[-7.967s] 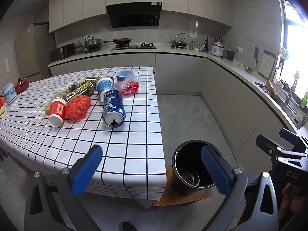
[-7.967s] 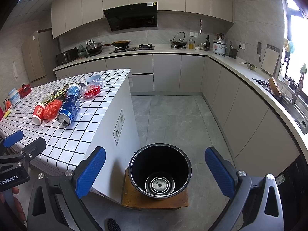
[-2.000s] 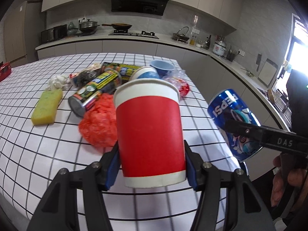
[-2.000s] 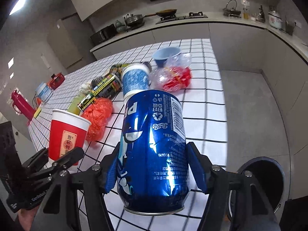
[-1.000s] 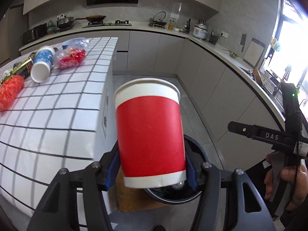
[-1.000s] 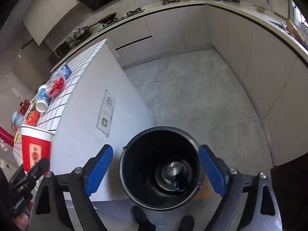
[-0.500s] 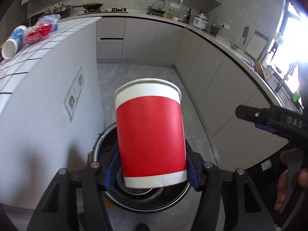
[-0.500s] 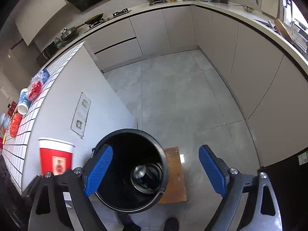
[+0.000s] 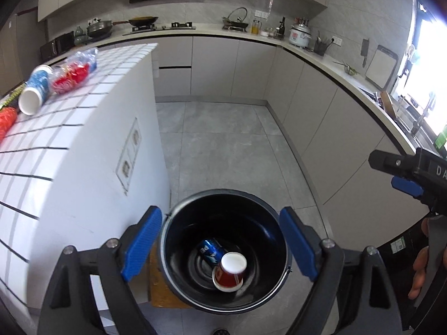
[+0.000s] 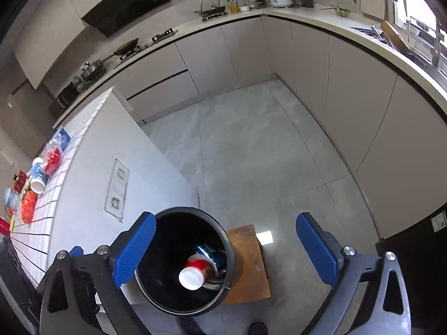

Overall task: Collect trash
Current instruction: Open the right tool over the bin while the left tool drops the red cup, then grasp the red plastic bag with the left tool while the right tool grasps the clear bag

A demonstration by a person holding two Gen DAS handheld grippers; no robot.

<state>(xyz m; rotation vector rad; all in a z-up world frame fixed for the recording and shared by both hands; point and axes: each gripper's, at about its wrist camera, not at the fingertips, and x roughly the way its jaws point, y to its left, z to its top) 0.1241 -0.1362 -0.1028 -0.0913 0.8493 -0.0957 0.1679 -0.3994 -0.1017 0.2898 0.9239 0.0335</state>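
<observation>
Hovering over the black bin [image 9: 178, 217], both grippers empty-jawed.

Left gripper [image 9: 220, 240] points down at the bin, jaws opening with nothing pinched between them; red paper cup [image 9: 229, 272] lies on its side at the bottom, touching the blue can [image 9: 210, 249] at its 11 o'clock. Right gripper [image 10: 223, 248] (off toward 3 o'clock of the bin) spreads wider too, jaws bare. More trash waits on the checked island top [image 9: 69, 106]: a blue-and-white cup [image 9: 35, 90] and a clear bag of red scraps [image 9: 71, 74].
</observation>
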